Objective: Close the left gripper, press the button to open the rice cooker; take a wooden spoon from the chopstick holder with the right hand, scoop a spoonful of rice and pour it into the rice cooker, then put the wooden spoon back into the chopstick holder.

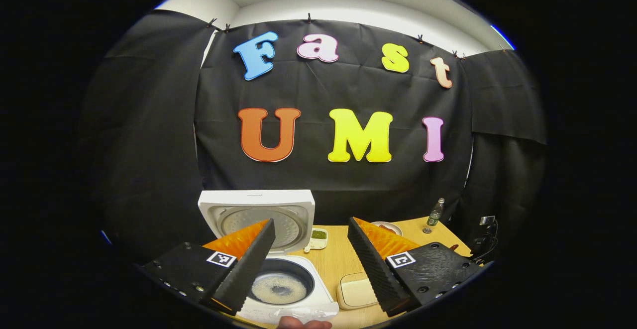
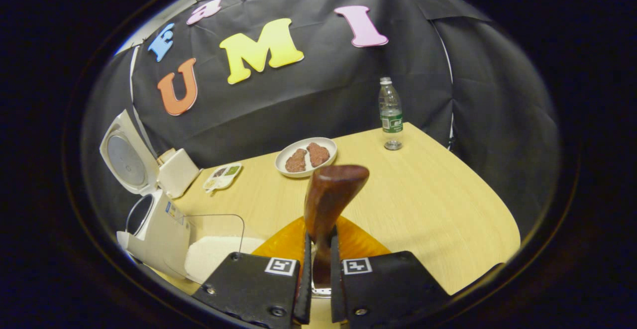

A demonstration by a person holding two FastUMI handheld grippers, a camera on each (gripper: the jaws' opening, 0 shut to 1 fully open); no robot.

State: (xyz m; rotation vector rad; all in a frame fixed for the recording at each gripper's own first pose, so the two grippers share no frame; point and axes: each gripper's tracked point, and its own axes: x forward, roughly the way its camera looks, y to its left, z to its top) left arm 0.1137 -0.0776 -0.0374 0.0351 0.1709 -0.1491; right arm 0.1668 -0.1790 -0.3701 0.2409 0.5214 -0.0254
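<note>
right fingers (image 2: 304, 264) clamp wooden spoon (image 2: 329, 194); left fingers (image 1: 259, 254) apart.

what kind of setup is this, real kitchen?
Likely a staged recording booth, not a kitchen: black cloth wall clipped up around a wooden table, with an open rice cooker and a plate of food as props.

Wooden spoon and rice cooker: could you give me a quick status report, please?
Left gripper open above the rice cooker, lid up. Right gripper shut on the wooden spoon. Rice container beside the cooker; path looks unobstructed.
</note>
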